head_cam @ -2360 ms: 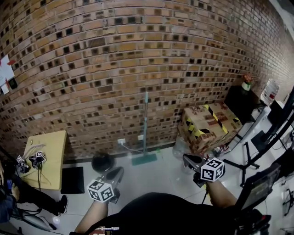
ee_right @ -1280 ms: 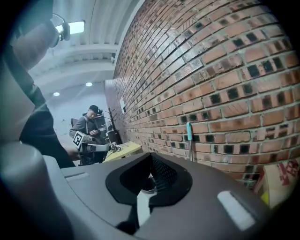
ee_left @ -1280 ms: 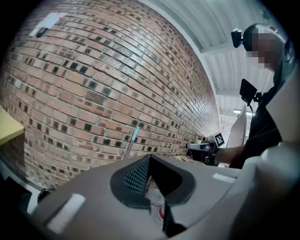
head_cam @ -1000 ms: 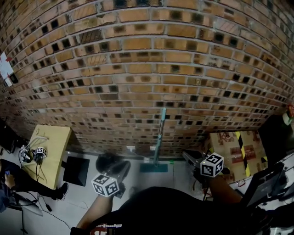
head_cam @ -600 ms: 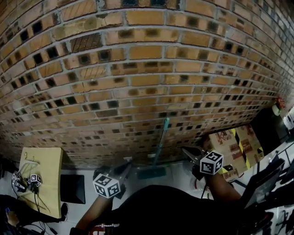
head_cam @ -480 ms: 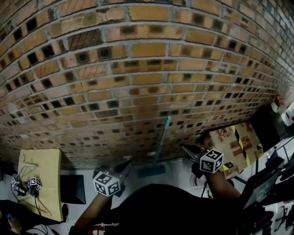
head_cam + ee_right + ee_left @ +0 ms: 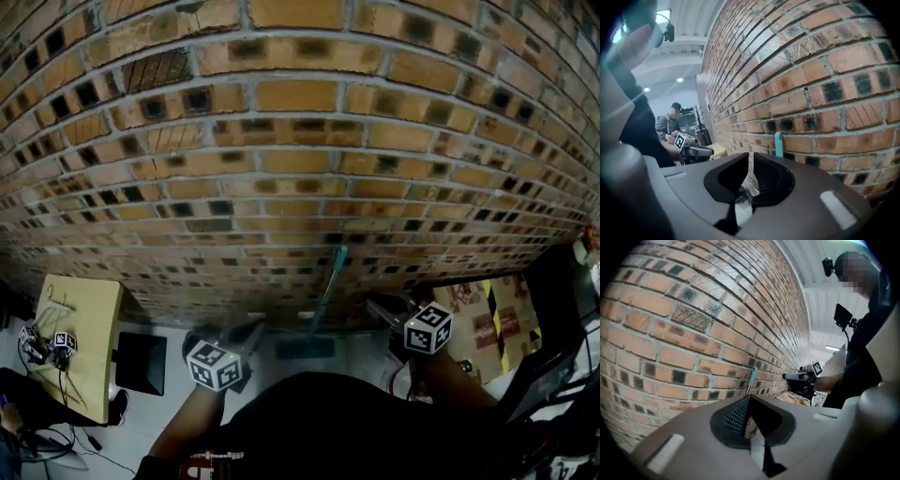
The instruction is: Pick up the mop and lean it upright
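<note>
The mop stands upright against the brick wall, its teal handle (image 7: 330,281) rising from the flat teal head (image 7: 305,349) on the floor. The handle's top shows in the left gripper view (image 7: 752,375) and the right gripper view (image 7: 778,143). My left gripper (image 7: 253,330) is low, left of the mop head, shut and empty (image 7: 749,399). My right gripper (image 7: 373,304) is right of the handle and apart from it. Its jaws (image 7: 751,160) have just been opening and stand a narrow slit apart with nothing between them.
The brick wall (image 7: 281,141) fills the view close ahead. A wooden table (image 7: 80,347) and a black panel (image 7: 141,361) sit at the left. A cardboard box with yellow-black tape (image 7: 487,314) is at the right. A person (image 7: 670,123) sits far off.
The wall and the mop have come much closer in the head view. Both grippers have moved forward with me toward the mop. The mop itself stays leaning as before.
</note>
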